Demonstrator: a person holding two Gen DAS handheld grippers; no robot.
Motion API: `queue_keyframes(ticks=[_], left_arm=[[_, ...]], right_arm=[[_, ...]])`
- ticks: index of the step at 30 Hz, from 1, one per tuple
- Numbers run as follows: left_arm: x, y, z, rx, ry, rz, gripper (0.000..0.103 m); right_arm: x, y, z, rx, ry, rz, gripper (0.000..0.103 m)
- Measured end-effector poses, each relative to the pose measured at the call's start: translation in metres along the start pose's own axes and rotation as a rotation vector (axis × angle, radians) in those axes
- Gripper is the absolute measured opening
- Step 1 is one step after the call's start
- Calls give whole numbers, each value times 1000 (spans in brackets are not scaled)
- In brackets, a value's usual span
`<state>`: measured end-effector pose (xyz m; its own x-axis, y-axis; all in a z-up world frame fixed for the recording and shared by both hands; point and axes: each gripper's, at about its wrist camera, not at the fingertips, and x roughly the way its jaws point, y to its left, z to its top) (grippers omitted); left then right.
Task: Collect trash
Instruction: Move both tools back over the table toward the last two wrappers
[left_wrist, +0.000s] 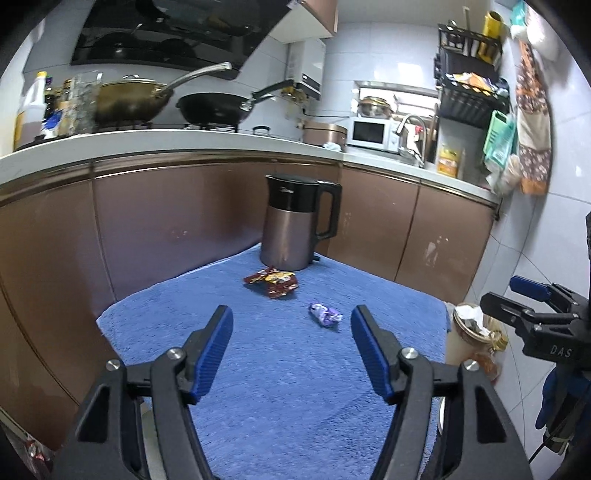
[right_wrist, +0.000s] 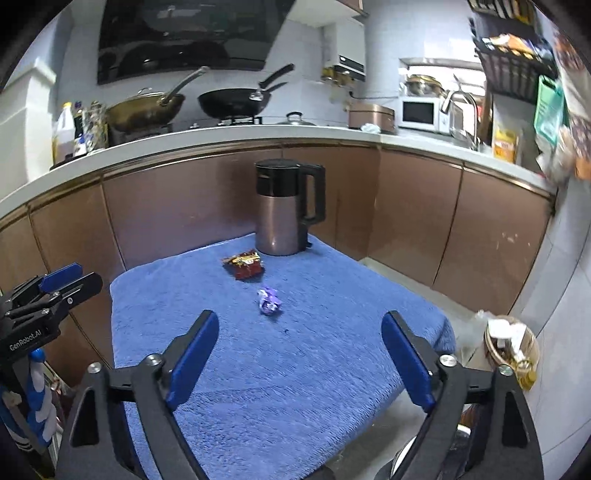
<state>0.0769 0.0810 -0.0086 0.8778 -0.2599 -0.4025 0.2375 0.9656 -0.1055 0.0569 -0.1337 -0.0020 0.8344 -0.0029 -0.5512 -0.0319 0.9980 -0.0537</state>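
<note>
A crumpled purple wrapper (left_wrist: 325, 314) (right_wrist: 269, 301) and a red-and-gold snack wrapper (left_wrist: 274, 281) (right_wrist: 244, 264) lie on a blue towel-covered table (left_wrist: 258, 369) (right_wrist: 314, 350). My left gripper (left_wrist: 291, 325) is open and empty, above the near part of the table, short of the purple wrapper. My right gripper (right_wrist: 300, 332) is open and empty, also above the table's near side. A small waste basket (left_wrist: 472, 332) (right_wrist: 511, 345) holding white and yellow trash stands on the floor to the table's right. Each gripper shows in the other's view: the right gripper (left_wrist: 532, 306), the left gripper (right_wrist: 55, 291).
A brown-and-black electric kettle (left_wrist: 295, 225) (right_wrist: 286, 206) stands at the table's far edge, just behind the red wrapper. Brown kitchen cabinets (left_wrist: 184, 221) and a white counter with pans (left_wrist: 210, 107) run behind. A tiled wall (right_wrist: 561, 295) is close on the right.
</note>
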Motion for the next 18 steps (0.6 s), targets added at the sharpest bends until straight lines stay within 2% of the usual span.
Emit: queue_keyframes(ticks=[5, 18], left_arm=[[-9, 13, -4, -25, -9, 28, 65], [-18, 26, -5, -62, -52, 100, 65]], right_arm=[[-5, 19, 2, -47, -20, -19, 103], [-12, 18, 0, -30, -59, -19, 103]])
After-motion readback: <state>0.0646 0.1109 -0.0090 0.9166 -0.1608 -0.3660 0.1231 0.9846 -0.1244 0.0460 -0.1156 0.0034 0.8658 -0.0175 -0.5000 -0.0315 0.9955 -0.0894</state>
